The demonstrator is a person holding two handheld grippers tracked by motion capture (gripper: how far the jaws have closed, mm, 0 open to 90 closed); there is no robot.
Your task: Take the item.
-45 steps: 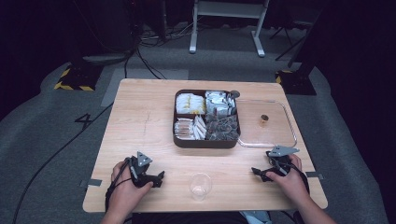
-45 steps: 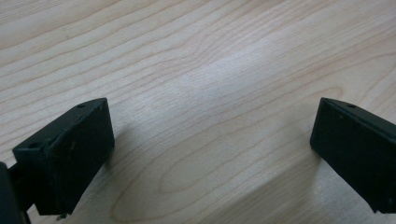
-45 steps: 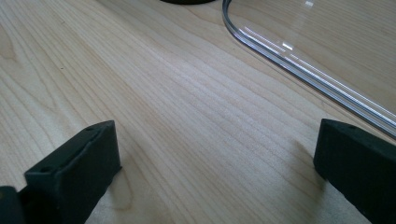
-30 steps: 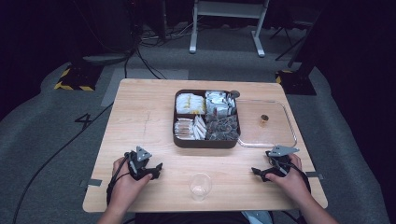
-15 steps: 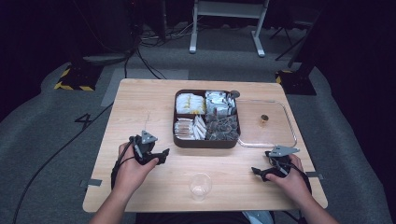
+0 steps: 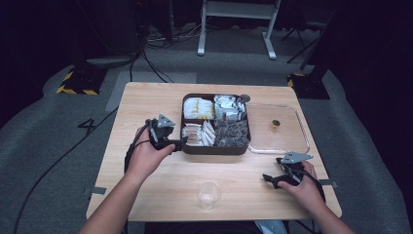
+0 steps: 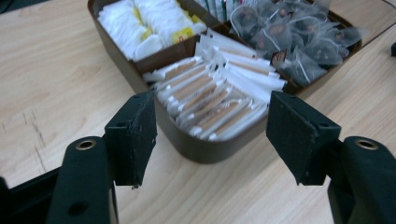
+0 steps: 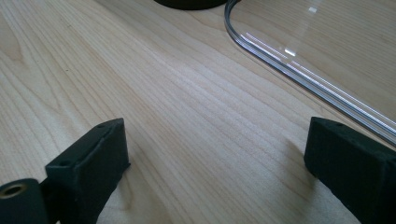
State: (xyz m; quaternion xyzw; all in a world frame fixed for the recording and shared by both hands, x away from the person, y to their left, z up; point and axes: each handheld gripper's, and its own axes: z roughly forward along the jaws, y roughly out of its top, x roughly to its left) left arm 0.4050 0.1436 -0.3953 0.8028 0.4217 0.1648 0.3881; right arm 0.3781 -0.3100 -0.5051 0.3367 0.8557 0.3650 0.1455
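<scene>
High view: looked forward and down over the whole table (image 6: 146, 102). Left gripper view: close, faced the brown tray (image 7: 187, 144), shared with high view. Right gripper view: low, skimmed tabletop.

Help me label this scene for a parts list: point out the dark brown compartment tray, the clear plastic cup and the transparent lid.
Dark brown compartment tray (image 6: 214, 148), high view, near outer wall.
Clear plastic cup (image 6: 208, 194), high view, middle of the cup.
Transparent lid (image 6: 306, 136), high view, right rim.
</scene>
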